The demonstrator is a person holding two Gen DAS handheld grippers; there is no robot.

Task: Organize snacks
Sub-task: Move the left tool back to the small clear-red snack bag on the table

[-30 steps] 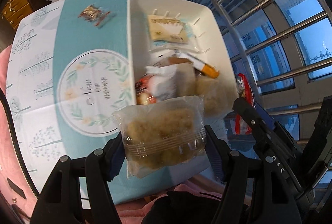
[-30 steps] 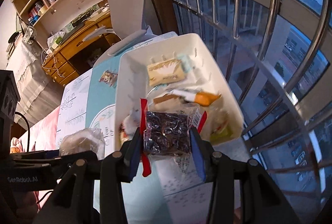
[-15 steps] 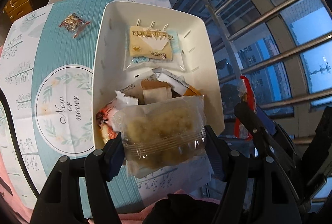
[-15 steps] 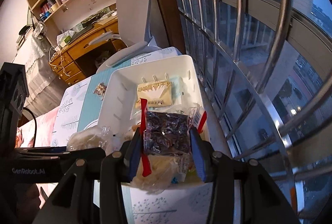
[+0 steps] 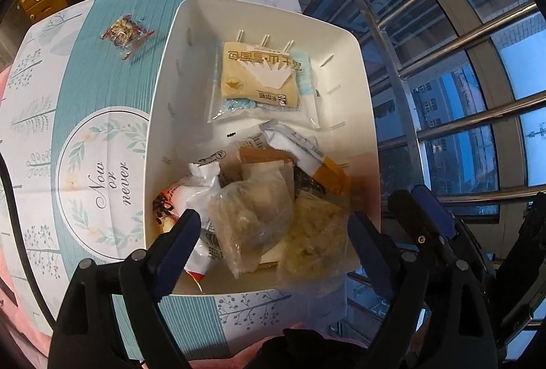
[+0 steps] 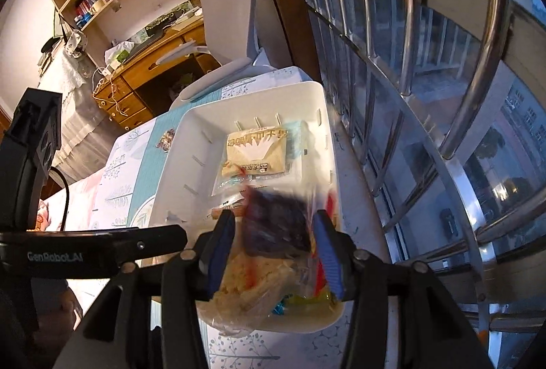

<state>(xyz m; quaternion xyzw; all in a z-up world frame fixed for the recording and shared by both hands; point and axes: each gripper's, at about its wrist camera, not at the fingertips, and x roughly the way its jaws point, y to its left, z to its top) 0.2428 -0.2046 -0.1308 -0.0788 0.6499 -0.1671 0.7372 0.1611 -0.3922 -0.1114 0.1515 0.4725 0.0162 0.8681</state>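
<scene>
From your left wrist view, your left gripper (image 5: 273,225) hangs over the near end of the white bin (image 5: 160,89), its jaws opening wide; the clear pale pastry packet (image 5: 252,218) sits between them, blurred and touched by neither pad, so it looks released onto the heap of wrappers below. That packet is light, soft and crumbly inside slick film, so if you retake it, pinch across its flat middle gently rather than by a sealed edge, which would likely slide. One small wrapped snack (image 5: 124,31) lies apart on the tablecloth (image 5: 102,116), left of the bin; it looks tiny and crinkly, best taken across its body. From your right wrist view, your right gripper (image 6: 274,246) is opening too, with the dark snack packet (image 6: 276,225) blurred between the blue pads, apparently slipping free over the bin's near right corner. It seems light and glossy, with red end seals that offer poor purchase.
</scene>
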